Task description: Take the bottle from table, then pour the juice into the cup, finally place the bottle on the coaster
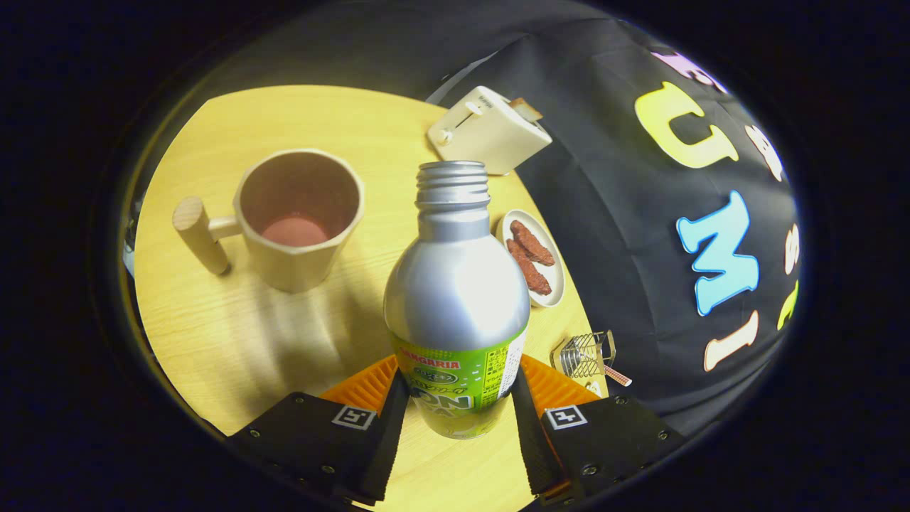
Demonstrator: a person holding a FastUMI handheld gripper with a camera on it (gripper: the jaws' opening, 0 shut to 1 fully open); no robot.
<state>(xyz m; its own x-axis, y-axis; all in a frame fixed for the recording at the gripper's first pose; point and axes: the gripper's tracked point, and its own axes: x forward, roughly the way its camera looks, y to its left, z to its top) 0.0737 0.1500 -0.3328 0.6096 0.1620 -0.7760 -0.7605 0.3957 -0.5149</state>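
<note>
A: Silver metal with a green label, that's the bottle, standing upright between the 2 fingers of the tongs.

B: Are the tongs clenched on it?

A: Yes, both fingers press the lower labelled part, 1 on each side. The cap is off and the threaded neck is bare.

B: Is the bottle off the worktop?

A: I cannot tell; its base sits low between the fingers and the contact is unclear.

B: Where is the cup?

A: Beyond the fingers and left of the bottle, standing on the pale wood worktop, well apart from the bottle. It is a wooden mug with a peg-like handle pointing left, and its inside is dark reddish.

B: Anything else around?

A: A cream toaster at the far edge with a slice sticking out. A small plate with 2 brown pieces just right of the bottle's shoulder. A little wire holder near the right finger, at the worktop's edge.

B: And the coaster?

A: Something orange and ribbed shows on both sides of the bottle's base, behind the fingers; I cannot tell whether it is that.
</note>
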